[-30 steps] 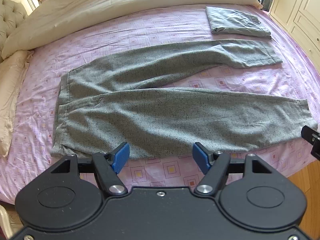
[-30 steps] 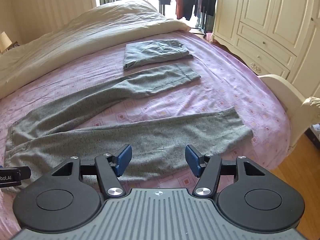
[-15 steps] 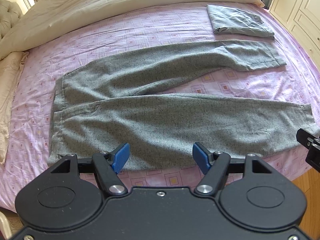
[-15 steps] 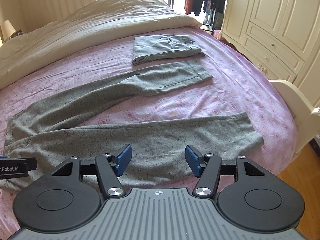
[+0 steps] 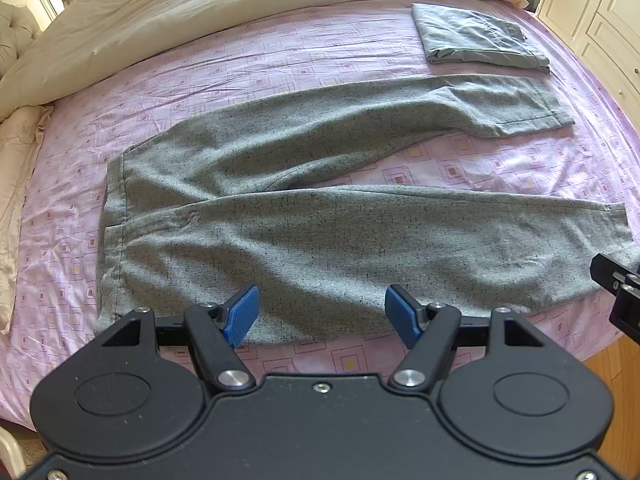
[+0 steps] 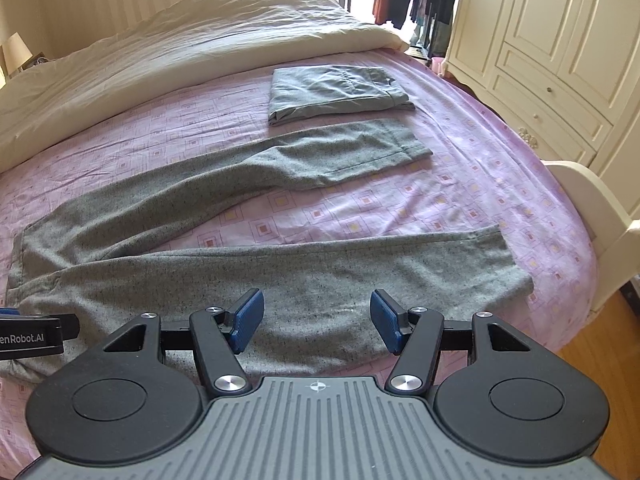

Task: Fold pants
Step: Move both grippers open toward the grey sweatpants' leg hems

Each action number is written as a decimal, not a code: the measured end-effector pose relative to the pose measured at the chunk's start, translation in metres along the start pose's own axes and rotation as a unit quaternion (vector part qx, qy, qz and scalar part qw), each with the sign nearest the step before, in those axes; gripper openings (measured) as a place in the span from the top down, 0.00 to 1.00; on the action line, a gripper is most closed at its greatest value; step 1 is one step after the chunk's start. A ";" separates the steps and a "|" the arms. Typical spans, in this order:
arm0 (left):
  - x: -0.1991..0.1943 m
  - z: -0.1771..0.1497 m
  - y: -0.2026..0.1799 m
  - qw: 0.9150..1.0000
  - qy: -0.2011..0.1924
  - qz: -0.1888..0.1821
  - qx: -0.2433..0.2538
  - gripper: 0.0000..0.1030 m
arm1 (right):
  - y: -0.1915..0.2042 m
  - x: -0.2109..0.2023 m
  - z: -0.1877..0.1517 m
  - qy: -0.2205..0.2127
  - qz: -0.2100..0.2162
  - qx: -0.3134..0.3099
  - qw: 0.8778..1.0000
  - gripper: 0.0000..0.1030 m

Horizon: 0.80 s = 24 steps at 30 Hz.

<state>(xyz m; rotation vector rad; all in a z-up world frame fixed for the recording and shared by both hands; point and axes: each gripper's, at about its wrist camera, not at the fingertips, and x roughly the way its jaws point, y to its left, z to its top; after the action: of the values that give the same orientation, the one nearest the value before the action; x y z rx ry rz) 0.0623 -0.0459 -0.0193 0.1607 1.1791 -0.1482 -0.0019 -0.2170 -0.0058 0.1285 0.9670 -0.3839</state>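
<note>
Left wrist view: the left gripper (image 5: 322, 312) hangs with its blue pads spread wide and nothing between them, over the near edge of the bed (image 5: 280, 52). The grey pants (image 5: 320, 208) lie flat on the pink sheet, waistband toward the left edge, both legs running right and splayed apart; the near leg lies along the near edge. A folded grey garment (image 5: 476, 36) sits just beyond the far leg's cuff, near the cream duvet (image 5: 200, 4).

Right wrist view: the right gripper (image 6: 317, 318) is equally wide open and holds nothing, poised above the near leg of the pants (image 6: 300, 276). The near cuff reaches toward the bed's right edge. A cream wardrobe (image 6: 560, 40) stands beyond.
</note>
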 end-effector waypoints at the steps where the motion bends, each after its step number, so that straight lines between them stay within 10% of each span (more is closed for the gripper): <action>1: 0.000 0.000 0.000 1.000 0.000 0.000 0.000 0.30 | 0.000 0.000 0.000 0.001 0.001 0.000 1.000 0.44; 24: 0.010 -0.001 0.001 1.000 0.014 -0.002 0.003 0.30 | 0.006 0.007 -0.004 0.016 -0.001 0.001 1.000 0.44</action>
<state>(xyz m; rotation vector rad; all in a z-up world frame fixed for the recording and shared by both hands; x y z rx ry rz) 0.0655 -0.0447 -0.0293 0.1674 1.2076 -0.1531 0.0009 -0.2128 -0.0140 0.1356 0.9989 -0.3847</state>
